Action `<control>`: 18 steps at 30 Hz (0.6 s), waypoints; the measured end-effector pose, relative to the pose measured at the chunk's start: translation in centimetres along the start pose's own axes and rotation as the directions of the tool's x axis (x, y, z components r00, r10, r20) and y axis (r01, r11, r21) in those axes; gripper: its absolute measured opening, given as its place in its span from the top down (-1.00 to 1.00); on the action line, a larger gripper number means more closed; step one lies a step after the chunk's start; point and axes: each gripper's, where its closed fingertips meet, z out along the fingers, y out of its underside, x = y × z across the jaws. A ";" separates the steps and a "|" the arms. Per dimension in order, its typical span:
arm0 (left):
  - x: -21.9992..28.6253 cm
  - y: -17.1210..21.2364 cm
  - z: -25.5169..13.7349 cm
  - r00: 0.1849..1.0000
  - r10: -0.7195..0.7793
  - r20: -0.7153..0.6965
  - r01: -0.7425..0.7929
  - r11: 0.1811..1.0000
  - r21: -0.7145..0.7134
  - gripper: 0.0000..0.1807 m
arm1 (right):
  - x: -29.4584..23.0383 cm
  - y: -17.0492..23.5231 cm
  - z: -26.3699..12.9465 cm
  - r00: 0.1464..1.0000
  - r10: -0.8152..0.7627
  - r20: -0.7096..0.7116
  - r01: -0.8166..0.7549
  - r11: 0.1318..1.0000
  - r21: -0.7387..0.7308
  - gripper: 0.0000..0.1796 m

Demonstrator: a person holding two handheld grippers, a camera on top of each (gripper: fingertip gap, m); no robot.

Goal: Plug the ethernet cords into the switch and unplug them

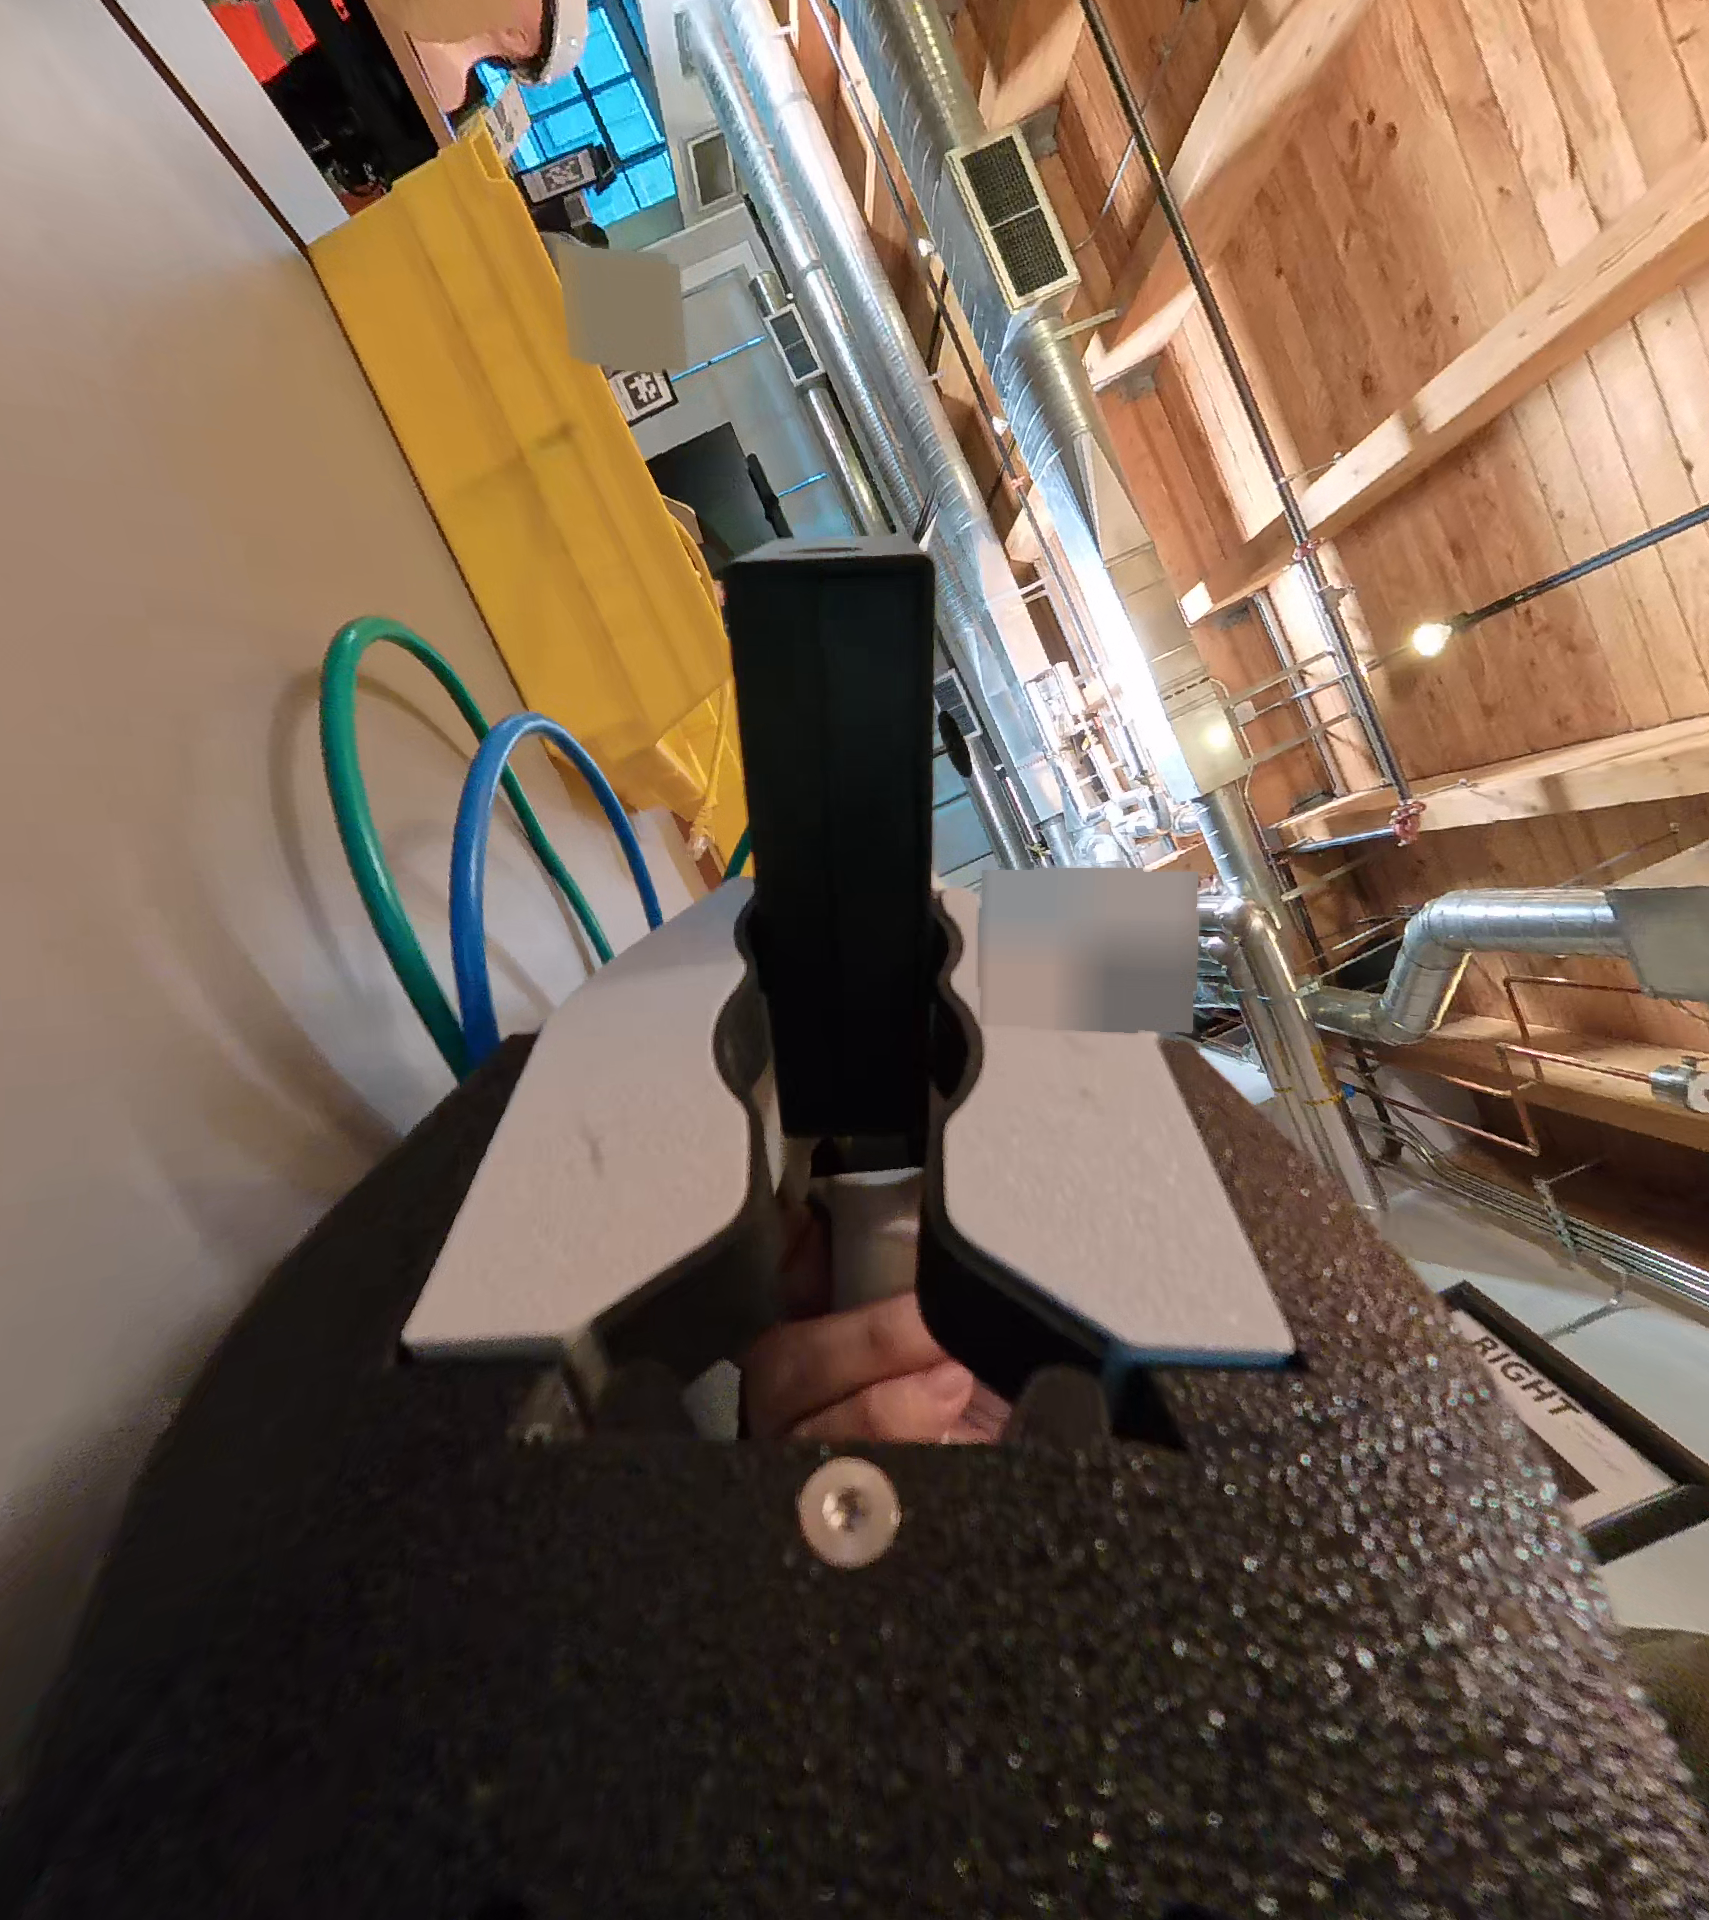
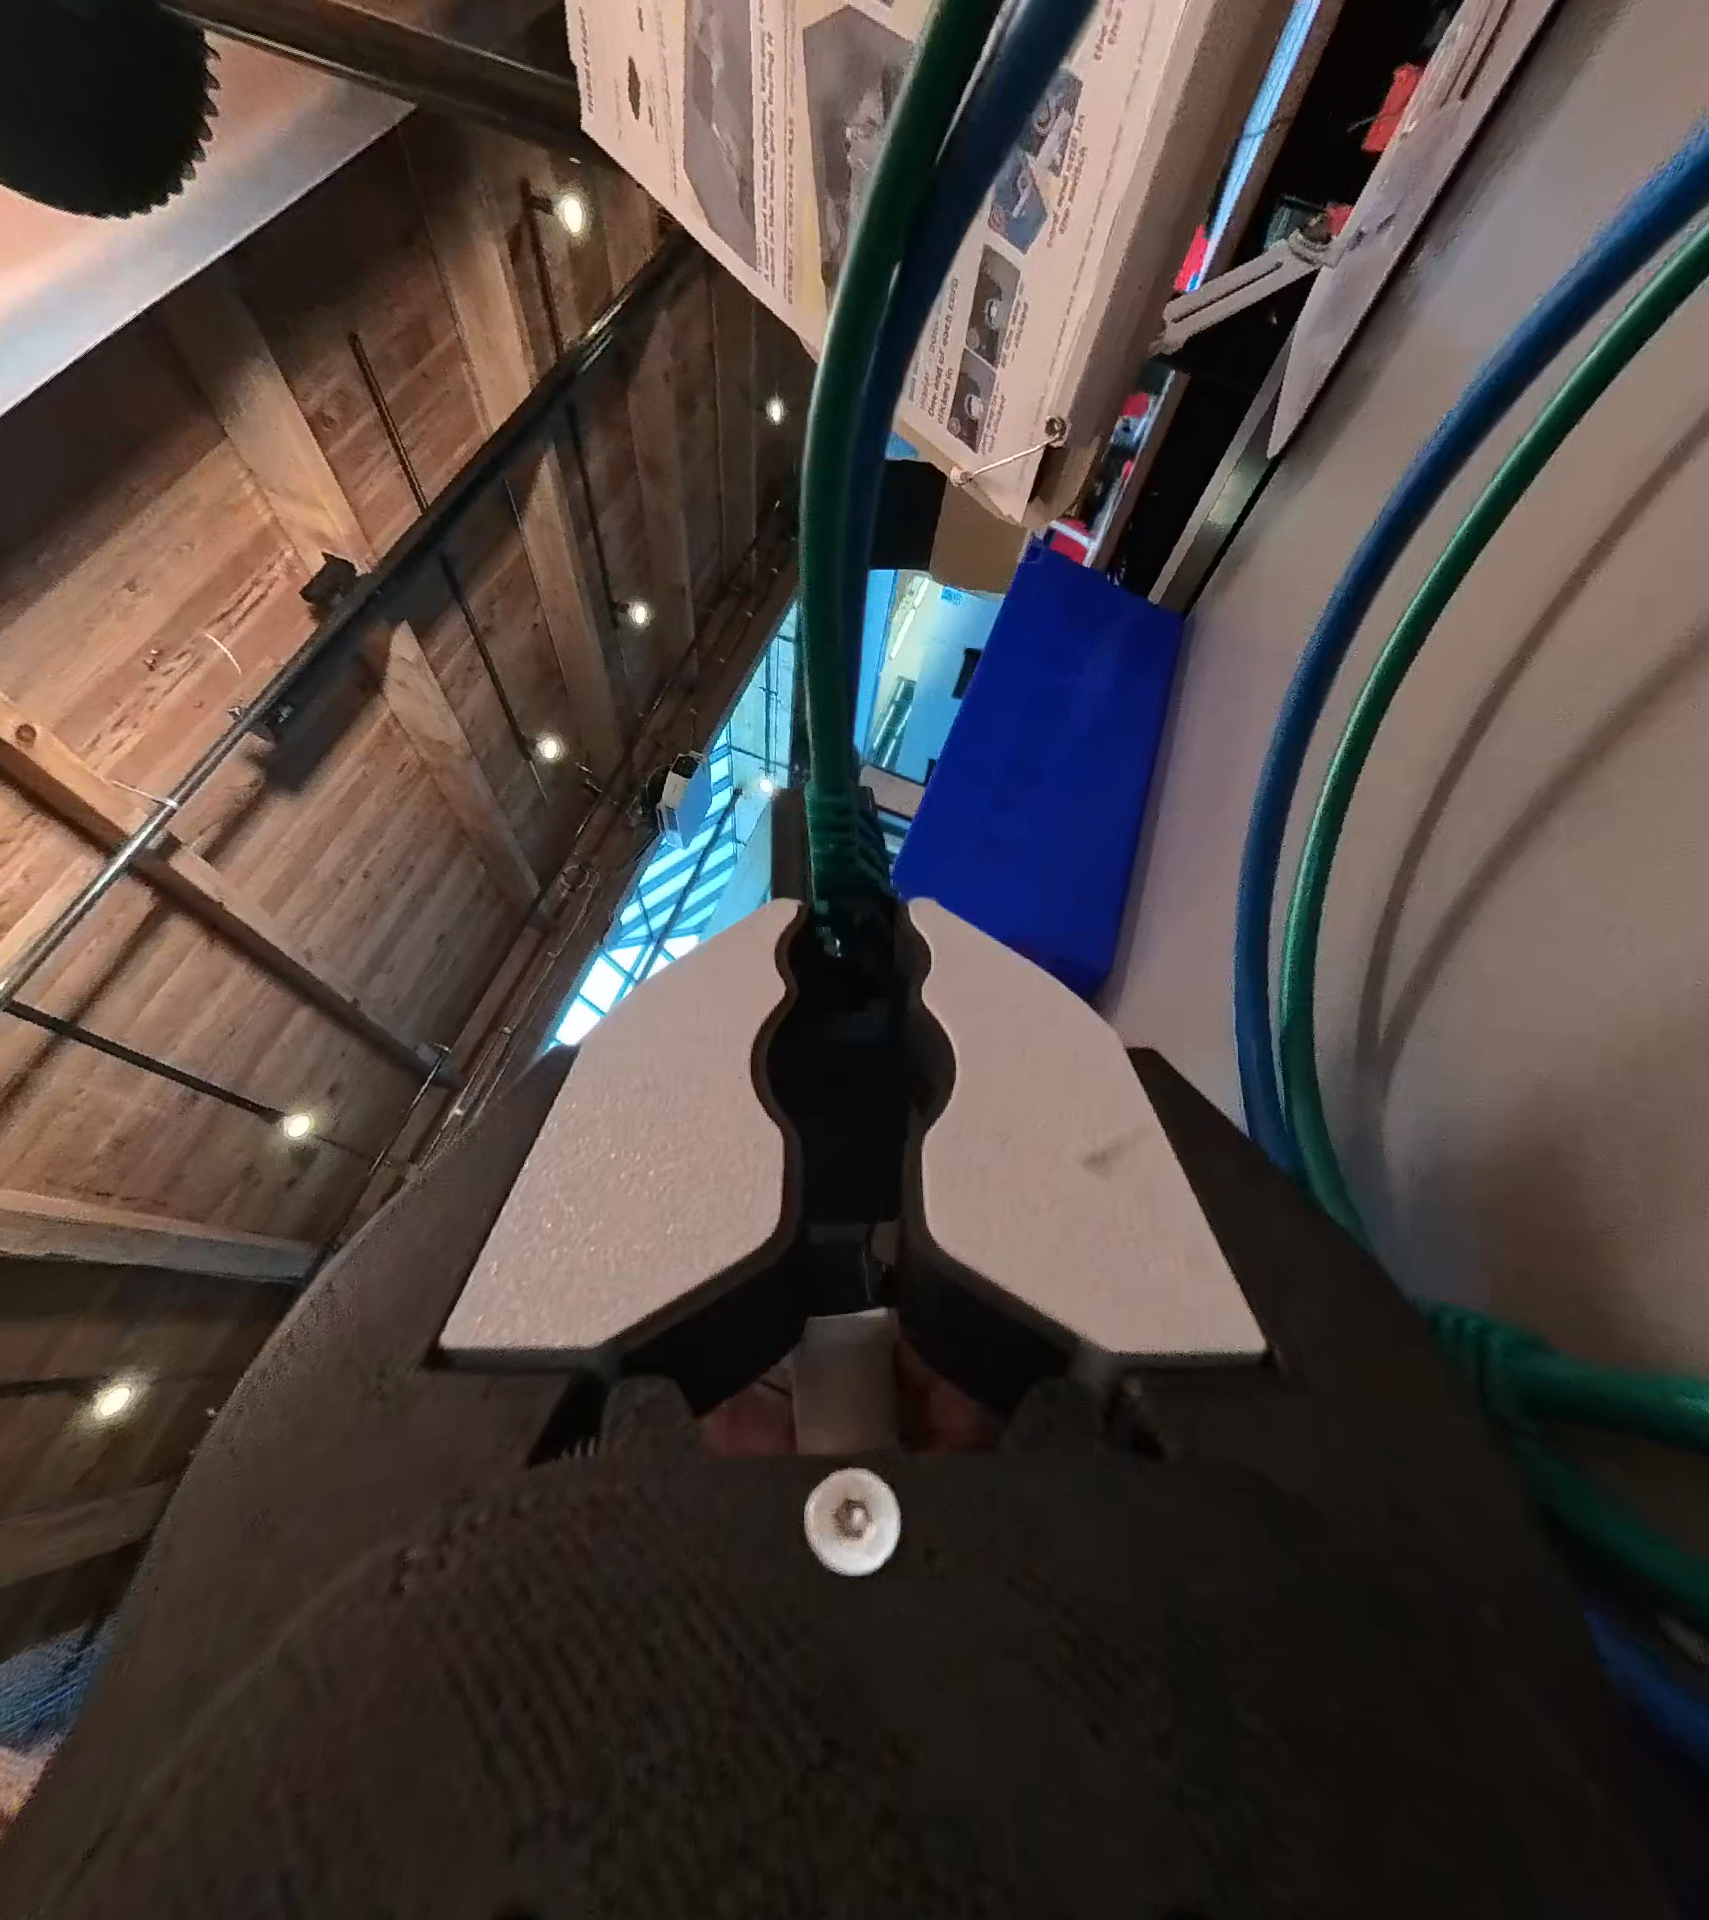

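Note:
My left gripper (image 1: 834,914) is shut on the black box-shaped switch (image 1: 829,790), which sticks out forward past the fingertips. A green ethernet cord (image 1: 382,790) and a blue ethernet cord (image 1: 476,852) loop over the pale table to the left and pass behind the left finger. My right gripper (image 2: 845,920) is shut on the plug end of the green cord (image 2: 834,852). A dark piece sits between its fingers under the plug boot. The green cord rises up and away, with the blue cord (image 2: 975,125) close behind it. More loops of both cords lie at the right.
A yellow bin (image 1: 507,447) stands on the table (image 1: 102,727) beyond the cords. In the right wrist view a blue bin (image 2: 1037,790) stands on the table (image 2: 1608,935) and a printed sheet (image 2: 829,145) hangs above. A person's hard hat (image 1: 517,42) shows far off.

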 end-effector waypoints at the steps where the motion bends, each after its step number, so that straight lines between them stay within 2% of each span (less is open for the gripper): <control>1: 0.0 0.1 0.1 1.000 -0.001 -0.002 0.001 1.000 0.003 0.71 | 0.0 -0.1 0.0 1.000 0.001 0.006 -0.001 1.000 0.012 0.84; 6: 0.0 0.2 0.2 1.000 0.010 -0.017 -0.010 1.000 0.008 0.71 | -0.1 -0.2 -0.1 1.000 -0.003 0.009 0.002 1.000 0.023 0.85; 8: 0.3 0.1 0.1 0.999 0.031 -0.040 -0.031 0.999 0.007 0.70 | -0.4 0.0 -0.1 0.999 -0.046 0.018 0.046 0.999 0.003 0.85; 13: 0.7 -0.9 -0.3 0.991 0.130 -0.028 -0.130 0.992 -0.005 0.70 | -0.8 0.7 0.1 0.997 -0.040 0.073 0.045 0.997 -0.062 0.86; 18: 0.6 -1.5 -0.8 0.992 0.119 -0.034 -0.121 0.991 -0.048 0.65 | -0.5 1.4 0.2 0.995 -0.062 0.073 0.071 0.991 -0.118 0.87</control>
